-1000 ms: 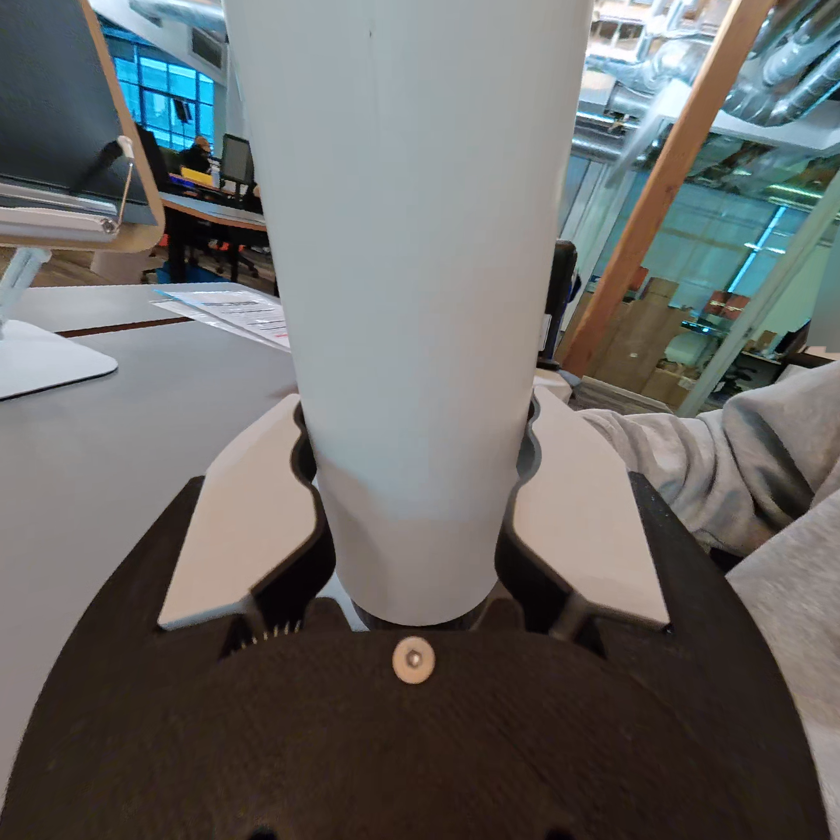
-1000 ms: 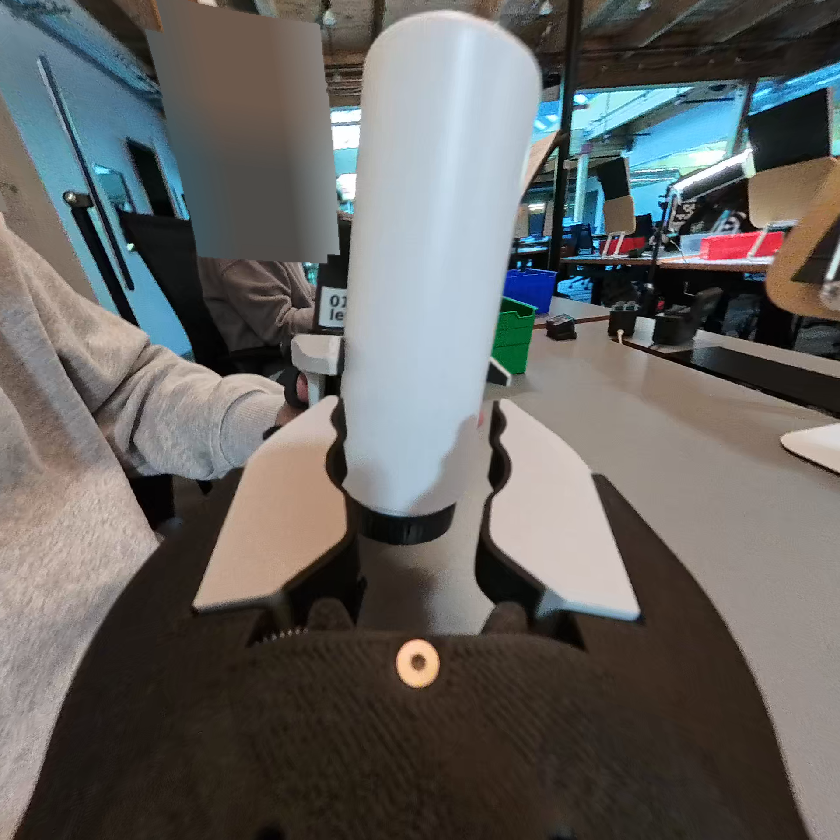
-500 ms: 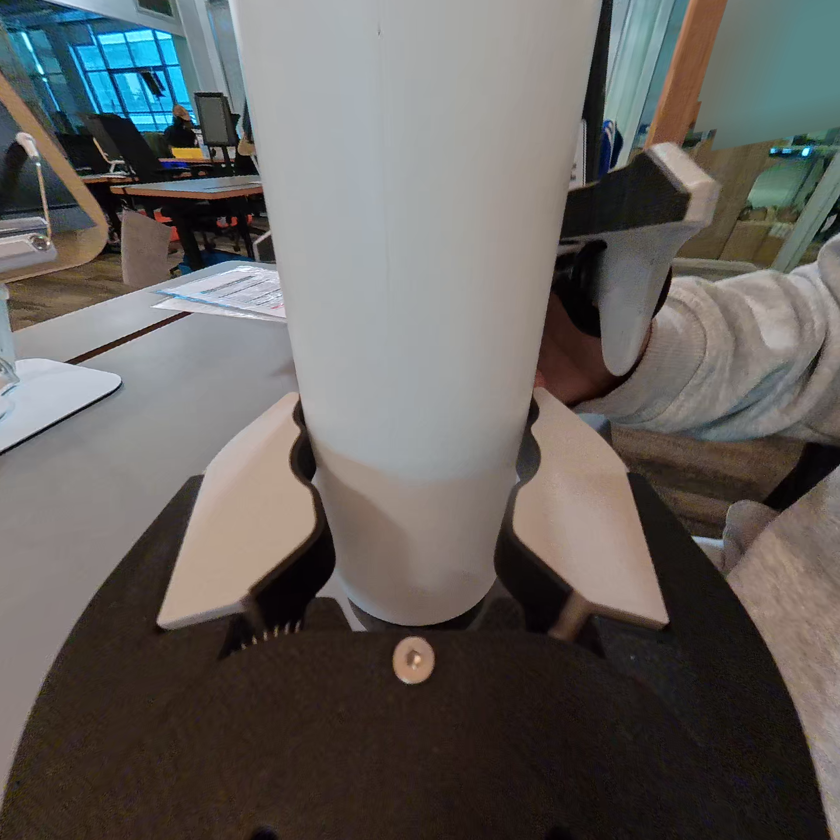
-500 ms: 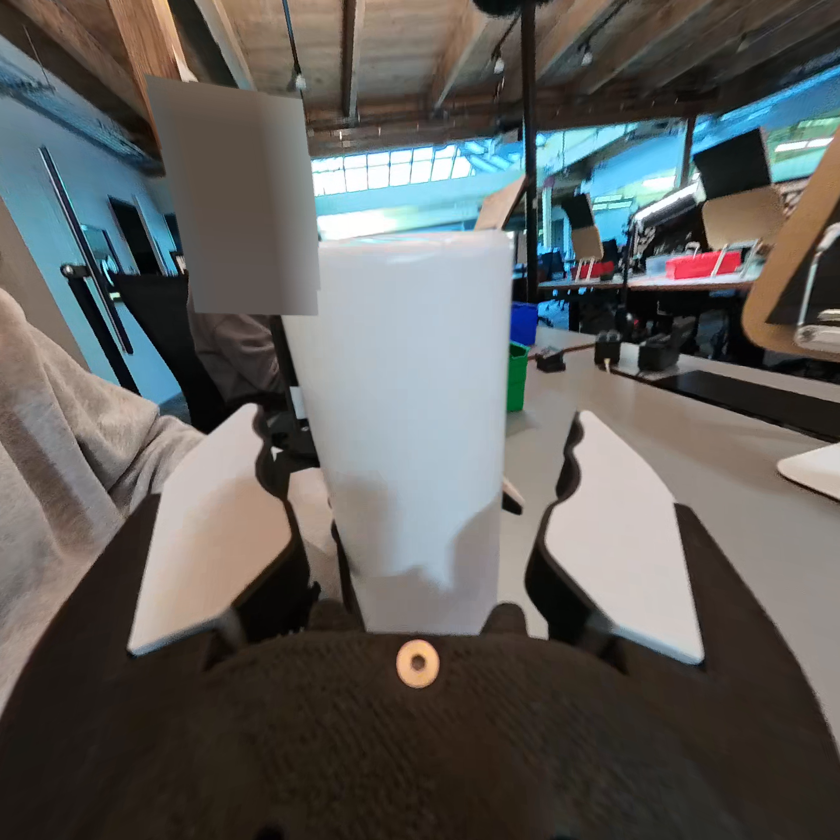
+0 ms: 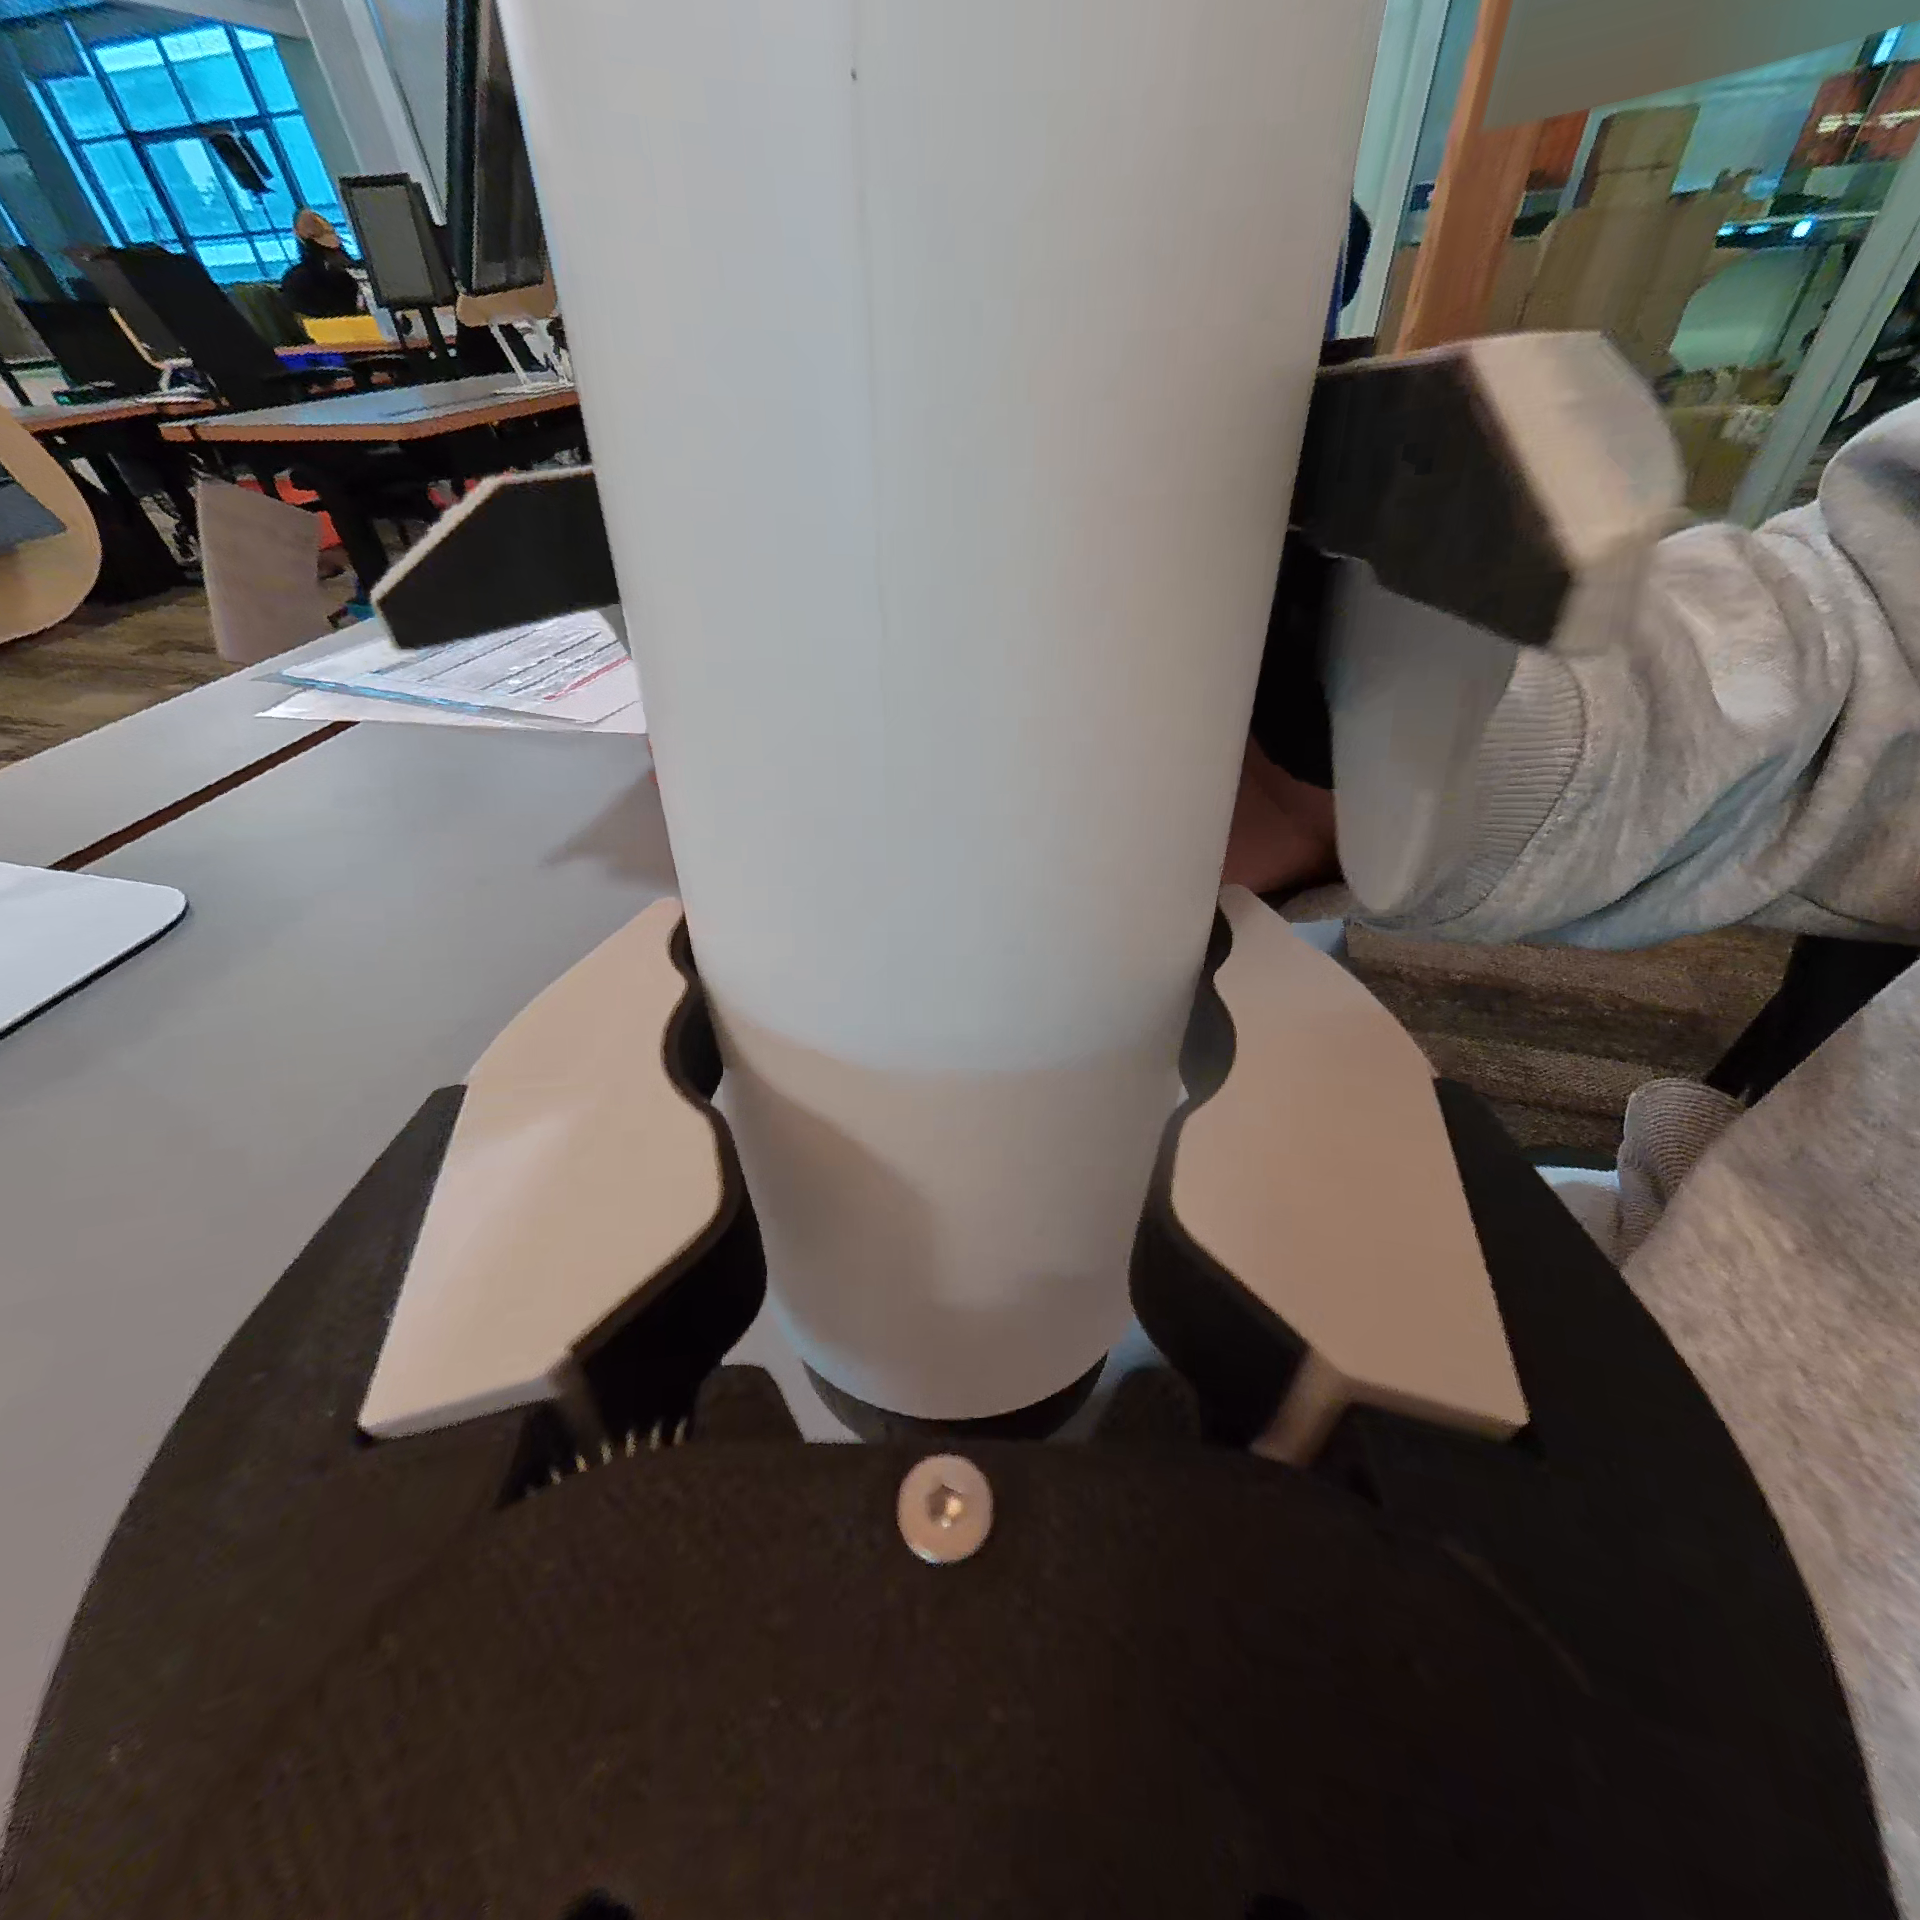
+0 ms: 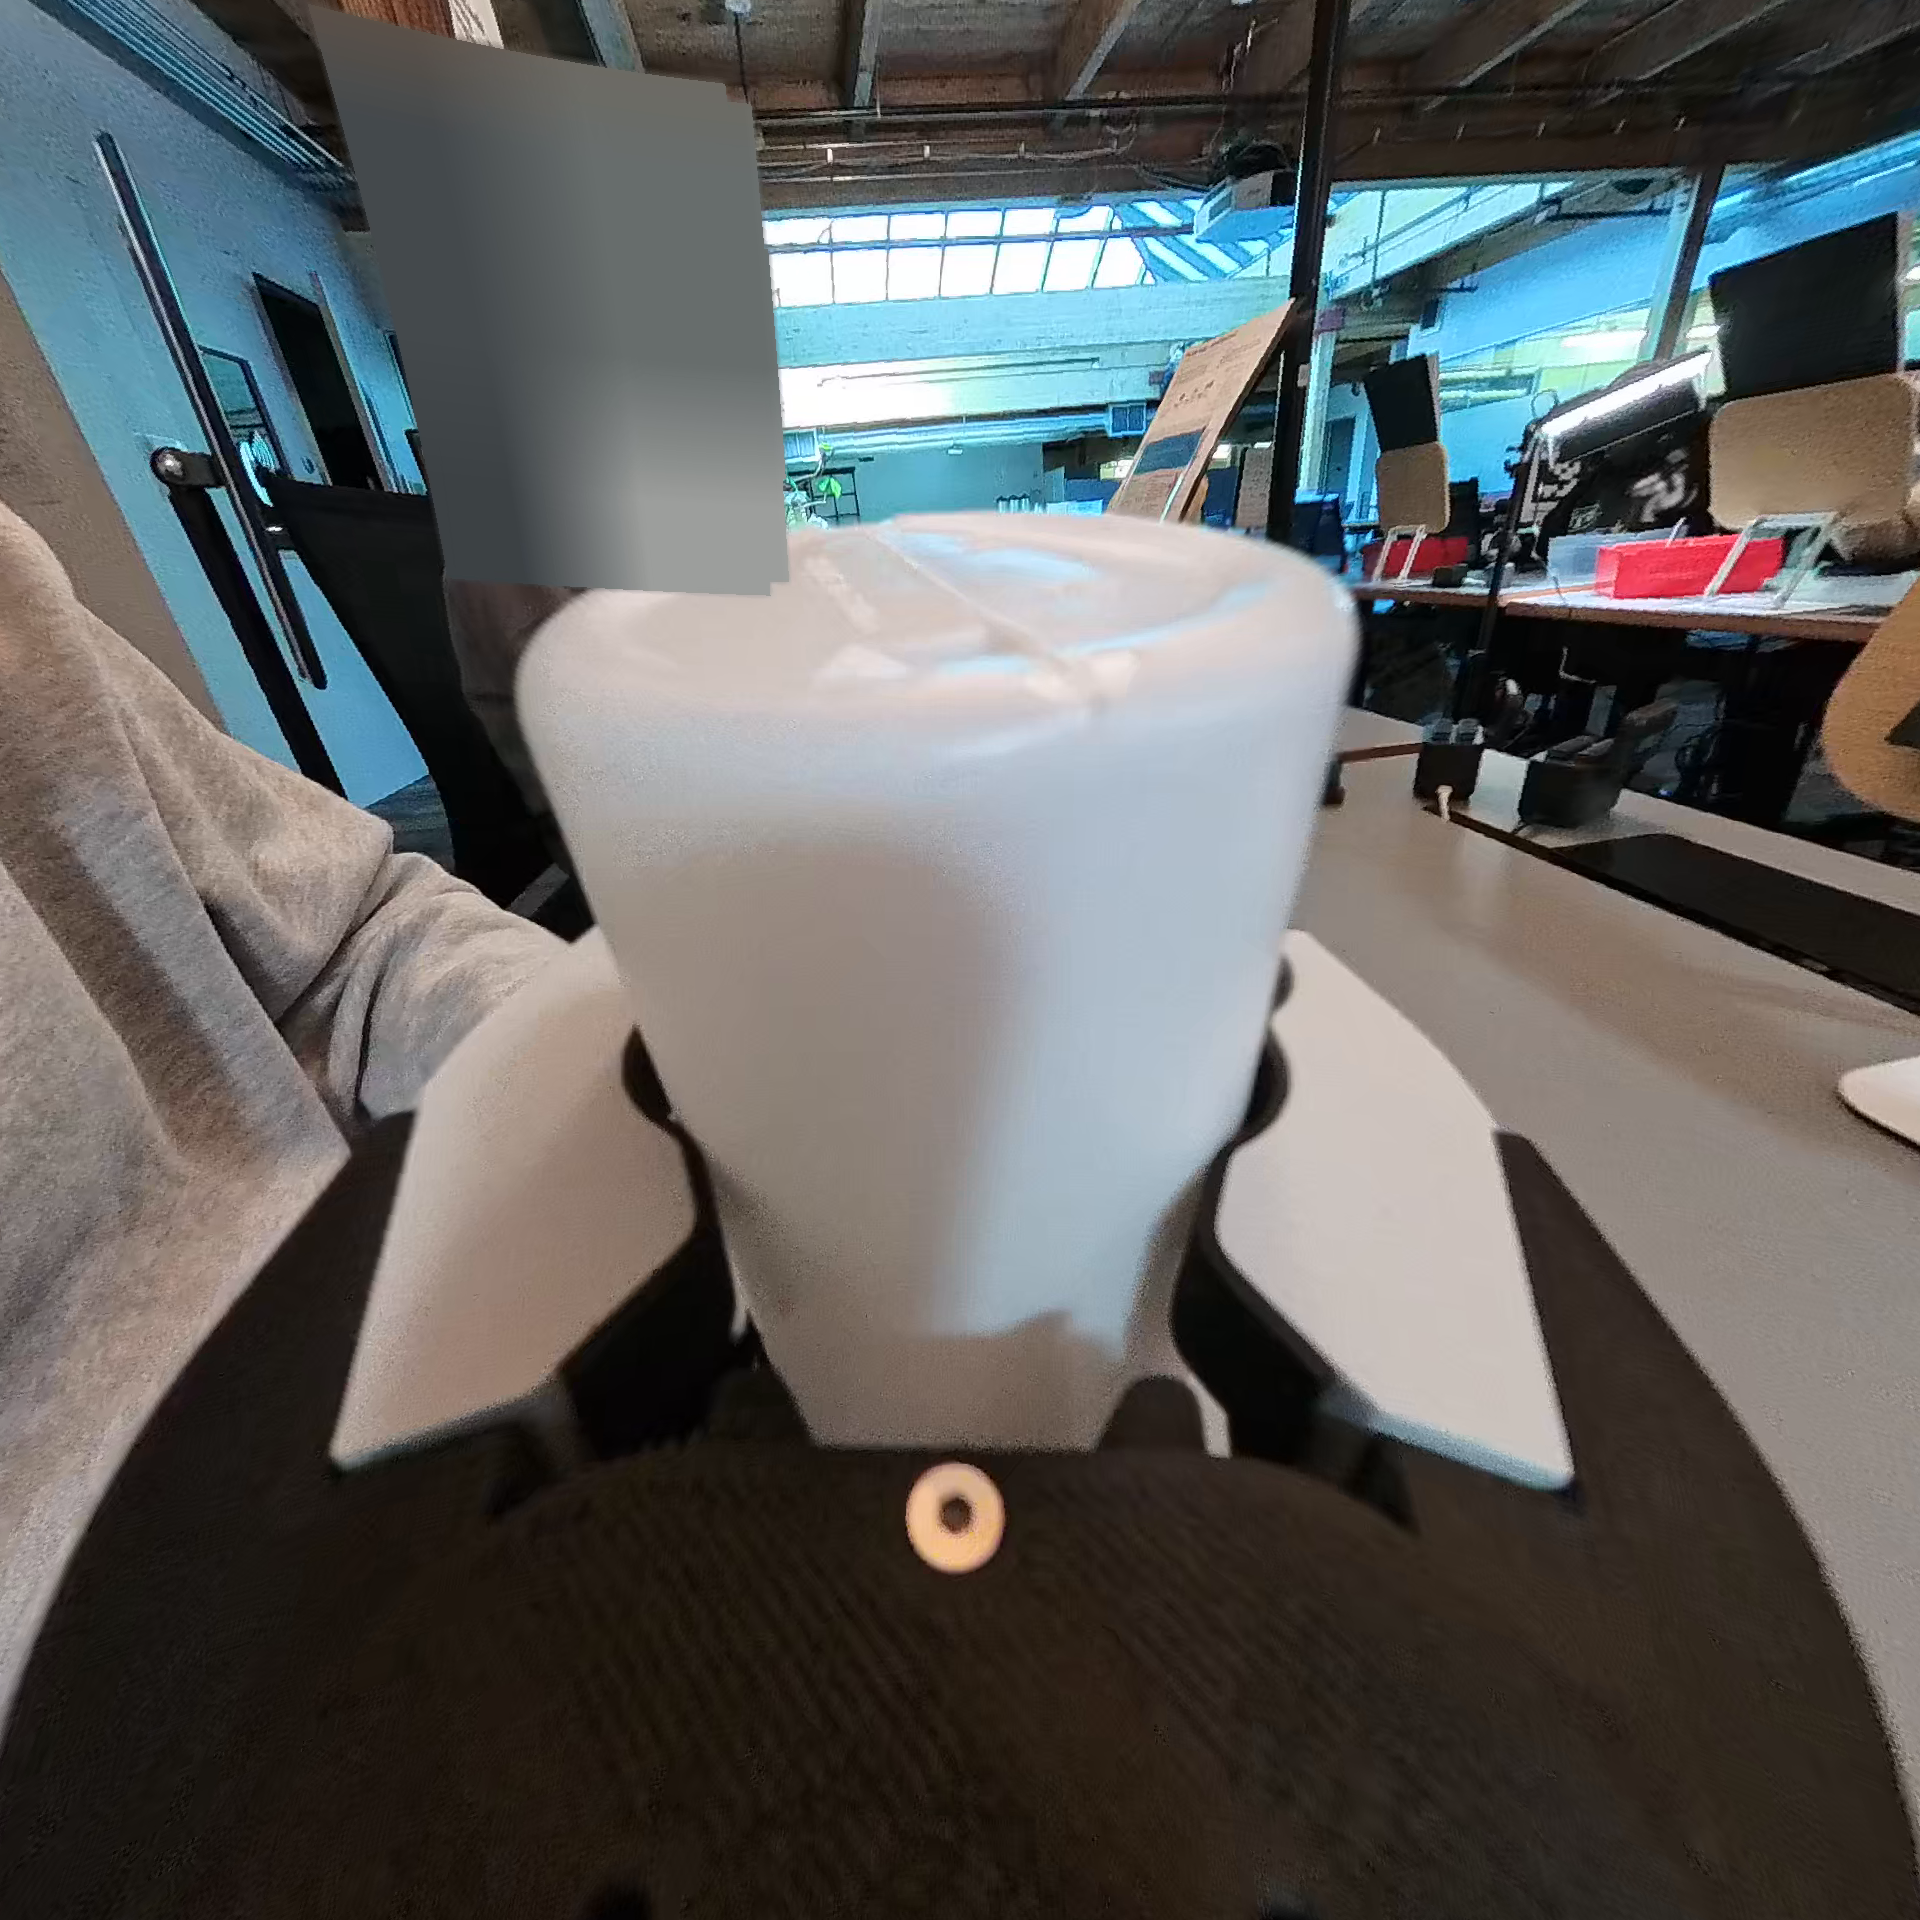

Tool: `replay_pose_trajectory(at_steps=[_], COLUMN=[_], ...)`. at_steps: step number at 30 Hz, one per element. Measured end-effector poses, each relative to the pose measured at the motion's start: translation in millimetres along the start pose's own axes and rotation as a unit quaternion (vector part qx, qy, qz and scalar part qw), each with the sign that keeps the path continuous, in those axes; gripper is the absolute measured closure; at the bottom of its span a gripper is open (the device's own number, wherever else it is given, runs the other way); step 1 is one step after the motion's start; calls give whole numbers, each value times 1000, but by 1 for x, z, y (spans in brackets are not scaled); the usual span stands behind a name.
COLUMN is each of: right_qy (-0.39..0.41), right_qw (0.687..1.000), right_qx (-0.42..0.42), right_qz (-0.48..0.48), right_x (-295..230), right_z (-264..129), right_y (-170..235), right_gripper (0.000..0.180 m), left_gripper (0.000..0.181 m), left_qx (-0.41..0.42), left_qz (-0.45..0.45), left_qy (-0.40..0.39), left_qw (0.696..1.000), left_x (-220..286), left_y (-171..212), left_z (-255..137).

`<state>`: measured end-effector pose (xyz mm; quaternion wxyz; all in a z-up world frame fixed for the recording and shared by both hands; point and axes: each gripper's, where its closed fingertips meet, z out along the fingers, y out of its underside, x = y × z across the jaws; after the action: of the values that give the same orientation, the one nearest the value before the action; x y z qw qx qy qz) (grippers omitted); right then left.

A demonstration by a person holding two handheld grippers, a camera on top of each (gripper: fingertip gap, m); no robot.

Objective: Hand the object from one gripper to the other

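A tall white bottle (image 5: pixel 935 520) stands upright in my left gripper (image 5: pixel 951 914), which is shut on its lower end just above a dark cap. In the right wrist view the bottle's other end (image 6: pixel 935 883) fills the space between the fingers of my right gripper (image 6: pixel 956 966). Those jaws stand spread, one on each side of the bottle and very close to it. The right gripper's fingers (image 5: pixel 1455 488) also show in the left wrist view, flanking the bottle higher up. That part of the view is blurred.
A grey table (image 5: pixel 260 987) lies below, also in the right wrist view (image 6: pixel 1558 1039). On it are papers (image 5: pixel 499 675), a white monitor base (image 5: pixel 62 935) and black boxes (image 6: pixel 1558 790). A grey sleeve (image 5: pixel 1662 727) is at the right.
The right gripper opened wide, then moved in onto the bottle, so its fingers now sit on both sides of it. The left gripper has kept its hold.
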<state>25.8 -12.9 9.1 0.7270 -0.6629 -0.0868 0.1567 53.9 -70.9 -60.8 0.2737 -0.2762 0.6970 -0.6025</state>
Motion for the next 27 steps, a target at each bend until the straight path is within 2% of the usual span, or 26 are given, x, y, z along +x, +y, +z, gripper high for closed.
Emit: replay_pose_trajectory(at_steps=[12,19,23,27], right_qy=[7,24,58,145], right_qw=[1000,1000,998,989], right_qx=[-8,9,19,11], right_qz=[-10,4,1,-41], right_x=[0,13,28,58], right_z=[0,-8,-22,-58], right_y=[1,-9,-29,-74], right_gripper=[75,75,75,74], left_gripper=[89,73,70,70], left_qx=[9,14,45,55], left_qz=[5,7,-20,-22], left_qy=[-4,-12,-30,-42], left_qw=[1000,1000,998,997], left_x=[1,0,-8,-14], left_y=[0,-1,-11,-13], left_z=[0,1,-4,-8])
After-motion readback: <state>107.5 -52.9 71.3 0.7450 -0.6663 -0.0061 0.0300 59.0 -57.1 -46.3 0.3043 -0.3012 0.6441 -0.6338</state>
